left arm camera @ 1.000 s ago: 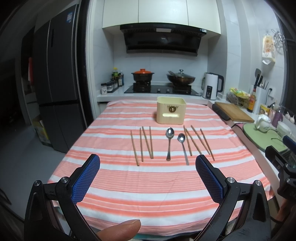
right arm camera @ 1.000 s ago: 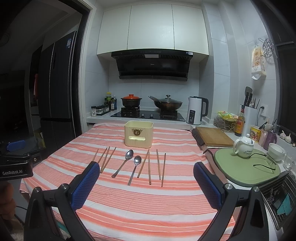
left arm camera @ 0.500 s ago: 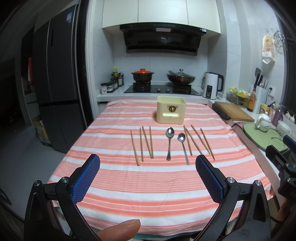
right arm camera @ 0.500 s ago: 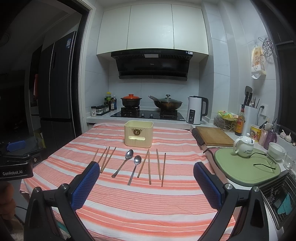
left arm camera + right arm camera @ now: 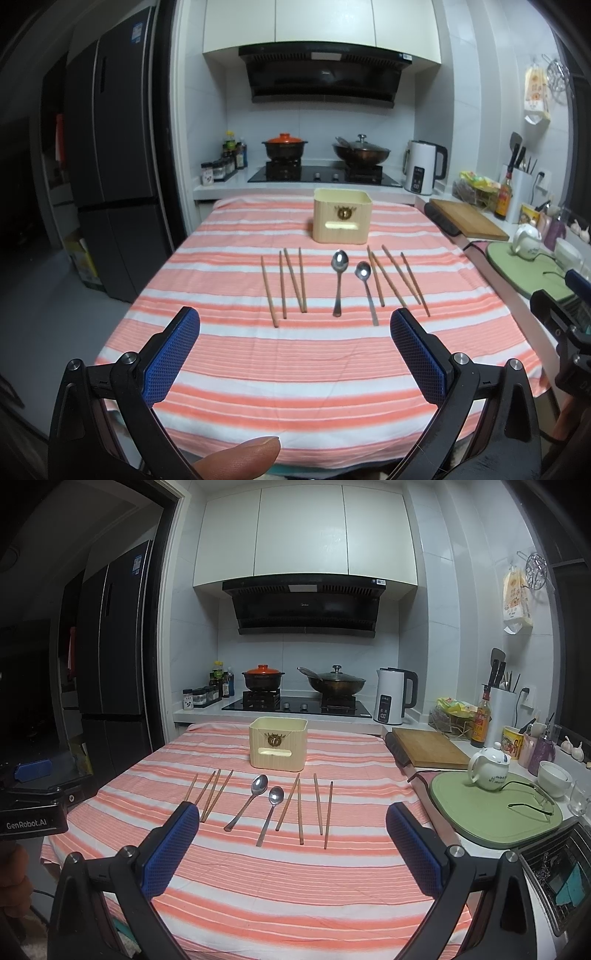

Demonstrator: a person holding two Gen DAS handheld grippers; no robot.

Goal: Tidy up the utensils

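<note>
Utensils lie in a row on the striped tabletop [image 5: 295,354]: chopsticks [image 5: 284,282], two spoons [image 5: 340,264], more chopsticks [image 5: 397,278], just before the cream holder [image 5: 341,221]. Nothing seems started; next comes reaching forward to pinch one piece. Left gripper [image 5: 295,354] and right gripper [image 5: 288,843] hover short of the row, jaws spread wide, empty.
</note>
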